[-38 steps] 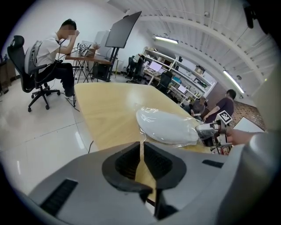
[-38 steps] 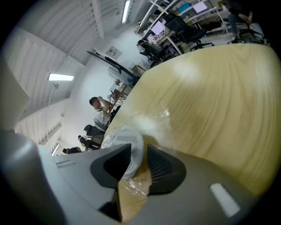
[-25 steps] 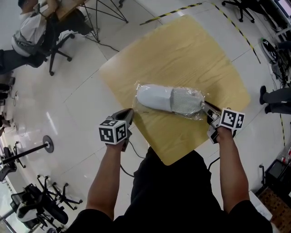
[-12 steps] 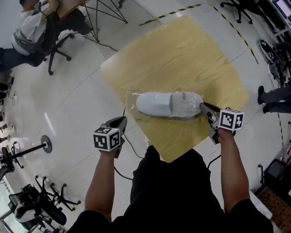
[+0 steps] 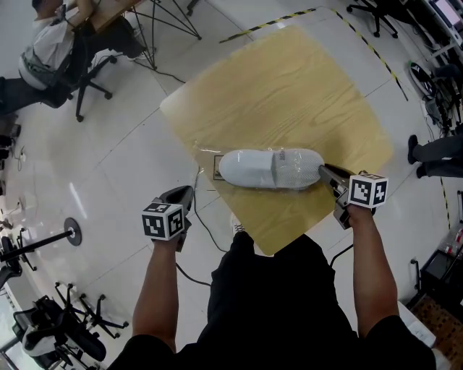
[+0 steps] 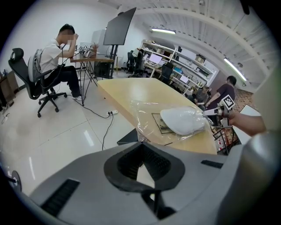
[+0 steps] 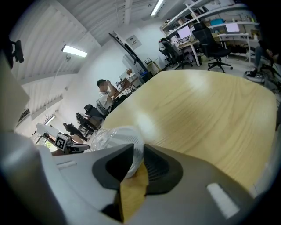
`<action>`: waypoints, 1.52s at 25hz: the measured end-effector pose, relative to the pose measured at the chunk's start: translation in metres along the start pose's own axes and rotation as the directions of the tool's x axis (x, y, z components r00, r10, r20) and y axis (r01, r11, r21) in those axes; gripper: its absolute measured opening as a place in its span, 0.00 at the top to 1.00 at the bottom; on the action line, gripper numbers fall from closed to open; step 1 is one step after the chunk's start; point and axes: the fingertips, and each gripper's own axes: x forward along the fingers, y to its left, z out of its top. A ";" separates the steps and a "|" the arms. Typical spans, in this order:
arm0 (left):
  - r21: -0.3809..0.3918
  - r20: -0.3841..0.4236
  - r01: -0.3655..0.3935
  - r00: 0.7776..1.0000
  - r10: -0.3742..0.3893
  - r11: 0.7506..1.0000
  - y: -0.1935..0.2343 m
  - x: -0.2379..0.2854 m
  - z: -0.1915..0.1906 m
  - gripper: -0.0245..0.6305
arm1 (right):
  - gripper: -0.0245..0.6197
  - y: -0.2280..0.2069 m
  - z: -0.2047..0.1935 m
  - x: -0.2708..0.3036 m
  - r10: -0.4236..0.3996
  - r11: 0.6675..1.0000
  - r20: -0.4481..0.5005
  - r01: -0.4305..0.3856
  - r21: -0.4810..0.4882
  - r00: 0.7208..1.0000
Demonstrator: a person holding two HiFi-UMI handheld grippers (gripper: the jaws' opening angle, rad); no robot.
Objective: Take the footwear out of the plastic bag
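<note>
footwear [image 5: 268, 168] in plastic bag [image 5: 207, 157] on table [image 5: 289, 87], one end in grip of right tool [image 5: 323, 170]; left tool [image 5: 184, 194] closed nearby

White slipper [image 5: 269, 168] lying flat, inside clear plastic bag [image 6: 142, 115].

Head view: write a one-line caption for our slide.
White shoe in a clear bag on a wooden table; right gripper pinches the bag's end, left gripper shut and empty.

Glossy white tiled floor [image 5: 108, 159], light wooden tabletop [image 5: 289, 87], black-yellow tape line [image 5: 275, 20], office chair [image 5: 90, 79] with seated person [image 5: 40, 50], ceiling strip lights [image 7: 74, 51], shelving [image 6: 175, 50] along far wall
</note>
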 end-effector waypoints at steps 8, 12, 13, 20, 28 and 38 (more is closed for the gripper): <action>-0.022 0.011 -0.062 0.998 0.062 0.998 0.014 -0.004 -0.001 0.95 | 0.84 -0.007 -0.005 -0.009 -0.016 1.000 -0.003 0.016 -0.014 1.000; 0.049 0.062 -0.168 0.984 0.165 0.985 0.024 -0.023 0.016 0.82 | 0.84 -0.004 -0.006 -0.010 -0.023 1.000 0.000 0.023 -0.013 1.000; 0.125 0.083 -0.201 0.978 0.191 0.972 0.021 -0.029 0.026 0.81 | 0.84 -0.004 -0.007 -0.010 -0.022 1.000 0.001 0.022 -0.011 1.000; 0.676 -0.002 0.029 0.999 -0.038 0.736 -0.097 0.008 0.083 0.81 | 0.71 -0.009 0.003 -0.023 -0.076 0.996 0.067 0.079 -0.037 0.995; 0.756 -0.301 0.241 0.954 -0.005 0.608 -0.141 0.078 0.063 0.83 | 0.75 0.086 -0.020 0.018 0.329 0.915 0.087 -0.340 0.215 0.940; 0.669 -0.286 0.248 0.956 -0.066 0.701 -0.145 0.086 0.056 0.88 | 0.95 0.093 -0.027 0.029 0.404 0.884 0.071 -0.410 0.226 0.912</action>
